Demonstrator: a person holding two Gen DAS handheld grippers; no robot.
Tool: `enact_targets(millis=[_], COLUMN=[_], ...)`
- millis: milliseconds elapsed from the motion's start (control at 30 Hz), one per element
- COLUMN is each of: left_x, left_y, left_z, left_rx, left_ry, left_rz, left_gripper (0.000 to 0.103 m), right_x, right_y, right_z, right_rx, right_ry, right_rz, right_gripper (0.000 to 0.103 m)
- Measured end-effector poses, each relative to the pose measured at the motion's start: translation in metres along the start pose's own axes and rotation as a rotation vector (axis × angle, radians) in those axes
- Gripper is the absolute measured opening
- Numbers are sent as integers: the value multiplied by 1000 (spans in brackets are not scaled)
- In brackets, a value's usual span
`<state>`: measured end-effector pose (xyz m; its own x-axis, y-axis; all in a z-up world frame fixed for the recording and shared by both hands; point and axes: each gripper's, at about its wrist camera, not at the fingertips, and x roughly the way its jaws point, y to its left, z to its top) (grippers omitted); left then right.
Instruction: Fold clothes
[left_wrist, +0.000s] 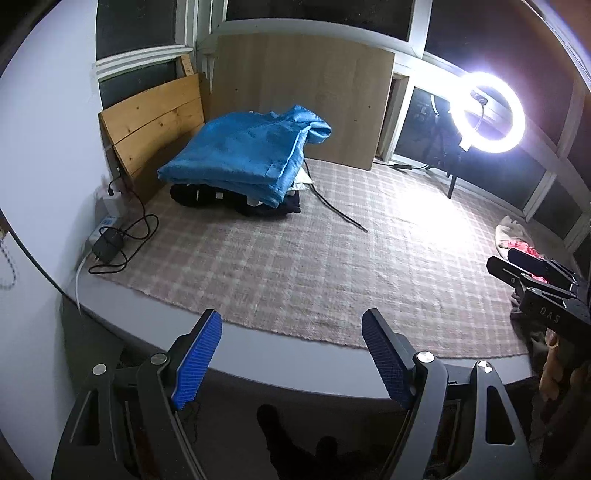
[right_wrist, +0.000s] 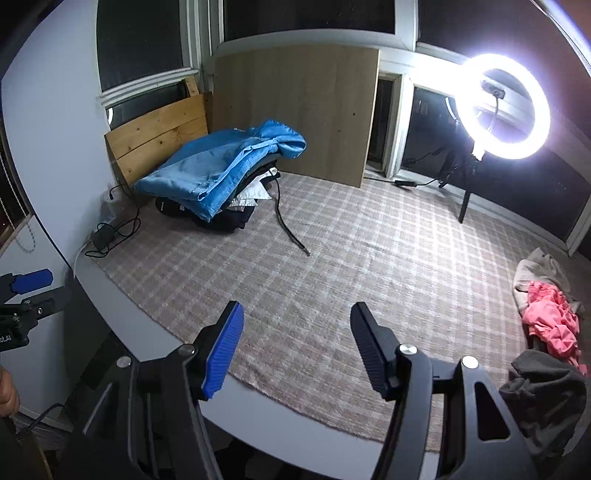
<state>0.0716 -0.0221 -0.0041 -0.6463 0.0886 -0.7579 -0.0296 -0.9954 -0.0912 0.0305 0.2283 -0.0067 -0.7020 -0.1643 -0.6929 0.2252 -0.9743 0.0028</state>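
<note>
A stack of folded clothes topped by a blue garment (left_wrist: 243, 155) (right_wrist: 221, 170) sits at the far left of the checked cloth (left_wrist: 295, 258) (right_wrist: 332, 258). Unfolded clothes lie at the right edge: a pink piece (right_wrist: 550, 321), a pale one (right_wrist: 539, 269) and a dark grey one (right_wrist: 546, 398). My left gripper (left_wrist: 291, 325) hangs open over the table's near edge, nothing between its blue pads. My right gripper (right_wrist: 295, 317) is open too and empty, near the front of the cloth. Each gripper shows in the other's view, the right gripper (left_wrist: 517, 269) at the right edge and the left gripper (right_wrist: 29, 280) at the left.
A lit ring light (left_wrist: 487, 112) (right_wrist: 502, 107) stands on a tripod at the back right. Wooden boards (left_wrist: 303, 96) lean against the windows behind the stack. A black cable (left_wrist: 336, 210) lies on the cloth, and a power strip with chargers (left_wrist: 107, 236) sits at the left.
</note>
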Motion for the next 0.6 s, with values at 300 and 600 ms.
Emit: enact_targets(millis=[300,600], left_x=[-15,-28], left_y=[-11,-18], left_z=[-3,-7], left_rx=[9,31], left_ry=[-27,-74], left_rz=[-17,-1], left_gripper=[81,92], right_x=[-17,-18], right_y=[-8,-5], right_z=[-6,-10], right_rx=[-11,-28], right_ry=[-27,-24], right_rz=[-15,-9], right_gripper=[59,59])
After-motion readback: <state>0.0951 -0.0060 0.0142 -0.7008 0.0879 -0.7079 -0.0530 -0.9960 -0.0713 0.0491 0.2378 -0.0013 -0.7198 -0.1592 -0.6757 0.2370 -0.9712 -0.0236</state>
